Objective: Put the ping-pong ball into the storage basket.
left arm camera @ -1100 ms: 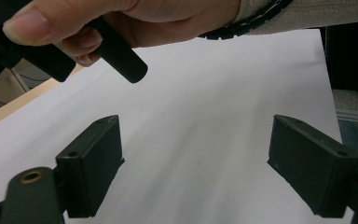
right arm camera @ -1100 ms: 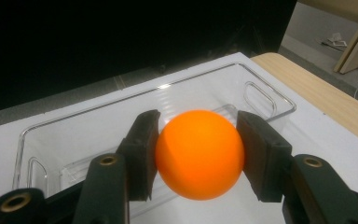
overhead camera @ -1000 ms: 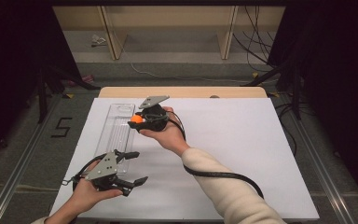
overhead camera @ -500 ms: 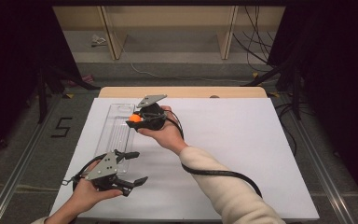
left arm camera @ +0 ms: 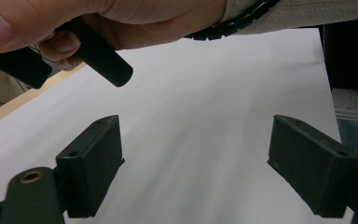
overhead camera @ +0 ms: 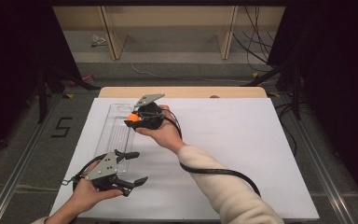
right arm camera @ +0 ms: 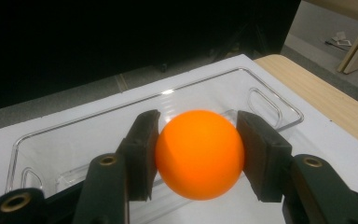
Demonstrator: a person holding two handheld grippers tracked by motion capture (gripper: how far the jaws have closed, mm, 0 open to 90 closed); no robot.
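An orange ball (right arm camera: 198, 153) sits clamped between the two black jaws of my right gripper (right arm camera: 196, 149). In the high view that gripper (overhead camera: 133, 118) holds the orange ball (overhead camera: 133, 117) over the right edge of a clear plastic tray (overhead camera: 114, 128) at the table's left. The clear tray (right arm camera: 98, 135) lies just below and beyond the ball in the right gripper view. My left gripper (overhead camera: 136, 167) rests near the front left of the white table (overhead camera: 242, 154), its jaws wide apart with nothing between them (left arm camera: 196, 172).
A black cable (overhead camera: 219, 173) trails from the right gripper across the table under the cream sleeve (overhead camera: 223, 191). A wooden strip (overhead camera: 186, 92) runs along the table's far edge. Dark curtains stand on both sides.
The right gripper with the ball has shifted slightly left toward the tray. The left gripper has stayed in place.
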